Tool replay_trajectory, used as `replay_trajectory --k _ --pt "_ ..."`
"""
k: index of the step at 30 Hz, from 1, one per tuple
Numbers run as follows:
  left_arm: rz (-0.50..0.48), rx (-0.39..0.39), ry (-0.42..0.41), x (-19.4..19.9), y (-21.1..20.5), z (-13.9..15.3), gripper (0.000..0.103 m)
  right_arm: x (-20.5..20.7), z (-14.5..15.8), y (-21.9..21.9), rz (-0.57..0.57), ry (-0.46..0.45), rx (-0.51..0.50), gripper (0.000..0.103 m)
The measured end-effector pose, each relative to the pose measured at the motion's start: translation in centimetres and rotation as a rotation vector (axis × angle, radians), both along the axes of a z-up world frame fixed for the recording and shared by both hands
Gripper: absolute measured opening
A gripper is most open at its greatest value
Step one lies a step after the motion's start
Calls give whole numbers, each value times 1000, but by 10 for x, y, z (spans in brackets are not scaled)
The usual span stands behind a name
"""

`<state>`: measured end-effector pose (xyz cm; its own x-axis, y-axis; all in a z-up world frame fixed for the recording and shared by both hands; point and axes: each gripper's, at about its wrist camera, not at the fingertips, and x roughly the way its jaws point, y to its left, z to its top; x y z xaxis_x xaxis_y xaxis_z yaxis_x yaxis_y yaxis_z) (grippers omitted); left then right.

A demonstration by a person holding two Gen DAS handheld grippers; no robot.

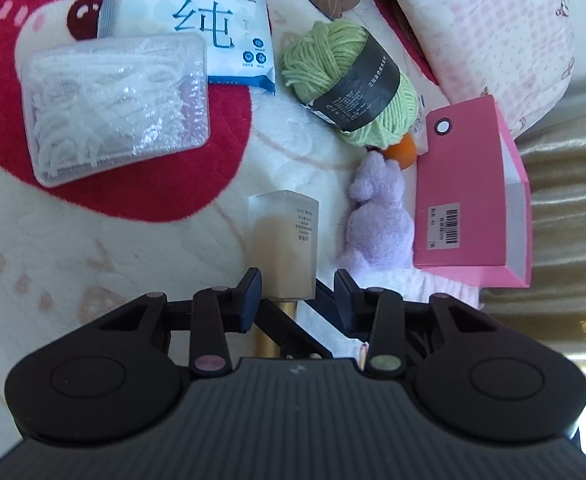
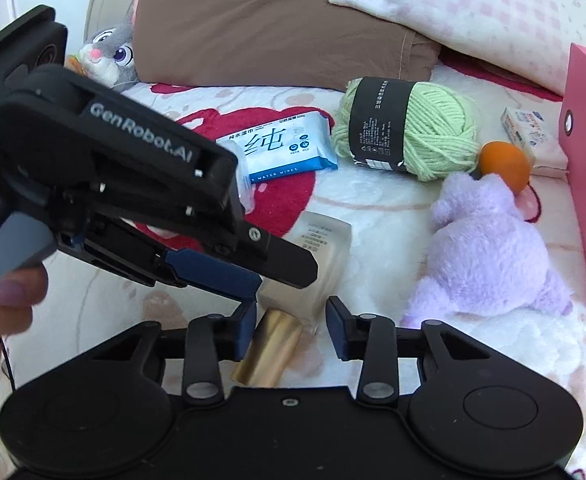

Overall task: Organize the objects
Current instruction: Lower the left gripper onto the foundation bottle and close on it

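A frosted bottle [image 1: 287, 240] with a gold cap [image 2: 271, 354] lies on the blanket. My left gripper [image 1: 297, 286] is open, its fingers on either side of the bottle's cap end without closing on it. It also shows from the side in the right wrist view [image 2: 277, 268], reaching over the bottle [image 2: 325, 248]. My right gripper [image 2: 291, 320] is open, just in front of the gold cap. Nearby lie a purple plush toy [image 1: 381, 216], green yarn [image 1: 353, 80], an orange ball [image 1: 403, 151], a wet wipes pack [image 1: 221, 28] and a clear box of floss picks [image 1: 113, 108].
A pink box [image 1: 469, 196] stands open at the right, with a small white packet [image 2: 529, 136] behind it. Brown [image 2: 273, 20] and pink-checked [image 2: 493, 12] pillows lie at the back. A grey bunny toy [image 2: 111, 56] sits far left. The bed edge is right of the pink box.
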<state>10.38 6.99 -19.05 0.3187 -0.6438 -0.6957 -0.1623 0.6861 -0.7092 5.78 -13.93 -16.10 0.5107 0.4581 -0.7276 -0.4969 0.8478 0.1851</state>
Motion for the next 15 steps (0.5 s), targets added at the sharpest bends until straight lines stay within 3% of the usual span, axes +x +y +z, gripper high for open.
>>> replay_trajectory --k 2,7,9,15 --pt "-7 2 -5 0 -8 2 38 -5 2 -7 -14 3 -15 37" --pt "-21 142 -50 4 -23 8 38 5 0 -4 -14 49 7 38" --pt "-14 156 -66 3 -24 6 38 11 -2 1 -20 63 20 46" --pt "20 193 -125 5 -24 6 41 21 -7 7 -39 55 31 47"
